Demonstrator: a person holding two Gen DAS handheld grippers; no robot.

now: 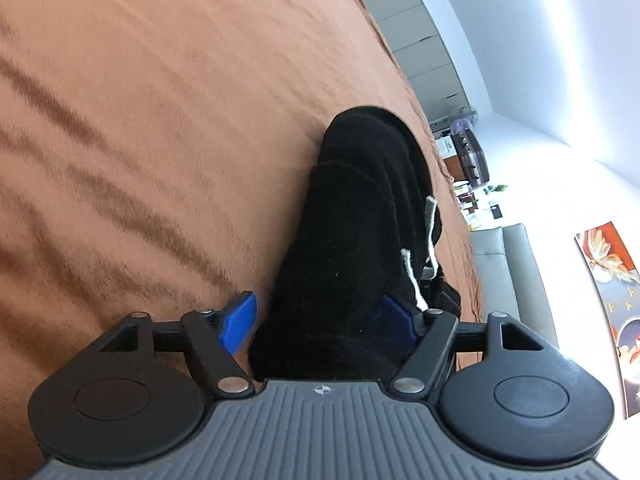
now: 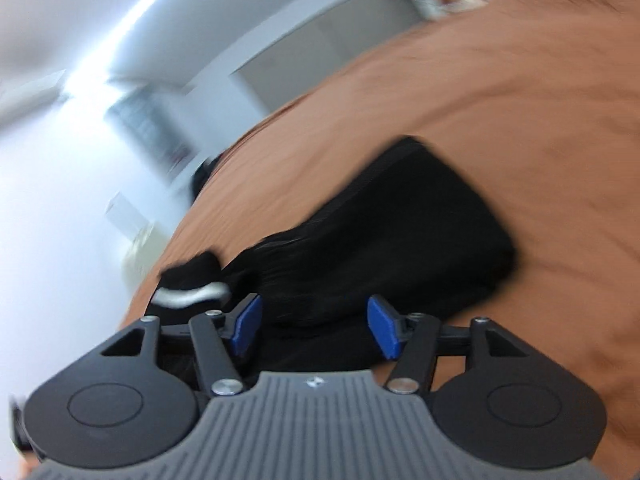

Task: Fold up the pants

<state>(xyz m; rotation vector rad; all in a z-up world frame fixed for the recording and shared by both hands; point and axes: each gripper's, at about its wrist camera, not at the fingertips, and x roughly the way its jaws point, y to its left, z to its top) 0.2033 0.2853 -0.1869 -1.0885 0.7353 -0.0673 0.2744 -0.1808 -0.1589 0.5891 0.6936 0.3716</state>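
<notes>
An orange-brown bedspread (image 1: 140, 120) fills most of both views, rumpled into long soft creases. On it lie the black pants (image 1: 352, 240), folded into a thick bundle near the bedspread's edge, with a white drawstring (image 1: 416, 276) trailing over the fabric on the side nearest that edge. The left gripper (image 1: 320, 324) stands with its jaws apart; the bundle's near end sits between the blue pads (image 1: 239, 322), the left one clear of the cloth. In the blurred right wrist view, the right gripper (image 2: 316, 326) is likewise spread, the pants lying on the bedspread just ahead of and between its pads.
</notes>
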